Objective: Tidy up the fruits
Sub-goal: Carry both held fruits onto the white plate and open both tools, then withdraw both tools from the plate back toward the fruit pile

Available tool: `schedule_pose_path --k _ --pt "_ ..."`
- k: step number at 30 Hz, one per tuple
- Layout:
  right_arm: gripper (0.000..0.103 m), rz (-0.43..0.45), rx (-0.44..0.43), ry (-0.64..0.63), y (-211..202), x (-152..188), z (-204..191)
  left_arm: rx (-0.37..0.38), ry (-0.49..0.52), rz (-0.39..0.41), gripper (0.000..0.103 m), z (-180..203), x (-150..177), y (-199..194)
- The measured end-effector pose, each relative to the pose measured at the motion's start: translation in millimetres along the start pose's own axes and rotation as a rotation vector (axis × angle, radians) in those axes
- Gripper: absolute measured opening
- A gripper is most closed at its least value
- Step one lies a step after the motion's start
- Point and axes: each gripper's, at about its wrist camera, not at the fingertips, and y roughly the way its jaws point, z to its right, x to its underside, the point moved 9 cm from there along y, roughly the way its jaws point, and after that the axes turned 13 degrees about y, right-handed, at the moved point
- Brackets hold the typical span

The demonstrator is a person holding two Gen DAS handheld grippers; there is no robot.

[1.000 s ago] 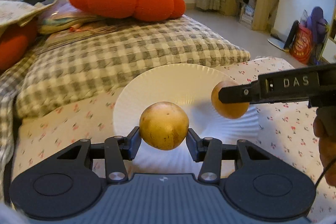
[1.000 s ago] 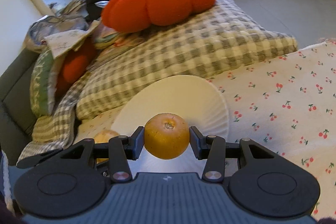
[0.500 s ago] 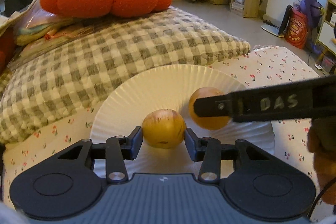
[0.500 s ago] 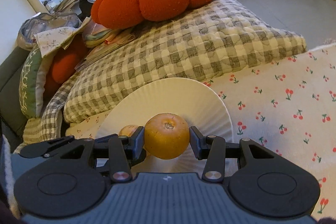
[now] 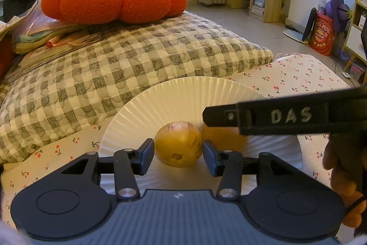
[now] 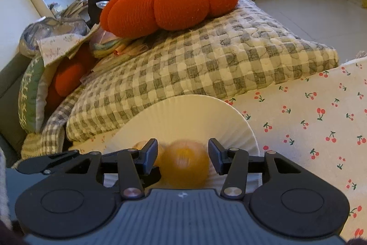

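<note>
White paper plate (image 5: 183, 95) lies on the cherry-print sheet (image 6: 309, 121). The left gripper (image 5: 178, 152) has just been opening; the yellow fruit (image 5: 179, 144) rests on the plate between its parted jaws. The right gripper (image 6: 182, 154) has also just been opening around the blurred orange fruit (image 6: 185, 164), gaps on both sides.

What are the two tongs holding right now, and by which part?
Nothing. Both tongs' jaws have just been opening: the yellow fruit sits on the paper plate between the left tongs, the orange fruit between the right tongs.
</note>
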Motion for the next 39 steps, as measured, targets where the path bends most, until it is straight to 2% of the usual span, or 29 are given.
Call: schedule_pose_path --k 11,17,22,28,30,33,39 --pt "0.051 0.01 0.002 0.02 -8.6 -2.3 -3.4 0.009 -0.037 0.024 0.055 -9.3 -0.3 -11.8" --pt "0.056 0.014 -0.006 0.075 -22.1 -9.5 -2.4 0.033 -0.09 0.048 0.057 -15.3 -3.1 -25.0" --pt "0.062 0.033 -0.004 0.066 -41.3 -12.2 -10.0 0.037 -0.156 0.062 0.058 -24.2 -0.8 -42.7" --pt "0.073 0.072 -0.006 0.049 -74.1 -13.3 -23.9 0.024 -0.285 0.093 0.063 -43.5 5.5 -86.7" --pt "0.08 0.08 -0.013 0.035 -83.3 -9.3 -31.2 0.009 -0.335 0.095 0.066 -49.6 12.6 -104.9" --pt "0.084 0.077 -0.022 -0.015 -96.3 2.7 -45.5 -0.009 -0.436 0.109 0.072 -57.4 27.8 -131.2" --pt "0.09 0.085 -0.042 -0.096 -123.2 27.0 -69.0 -0.082 -0.45 0.09 0.074 -53.8 59.7 -167.1"
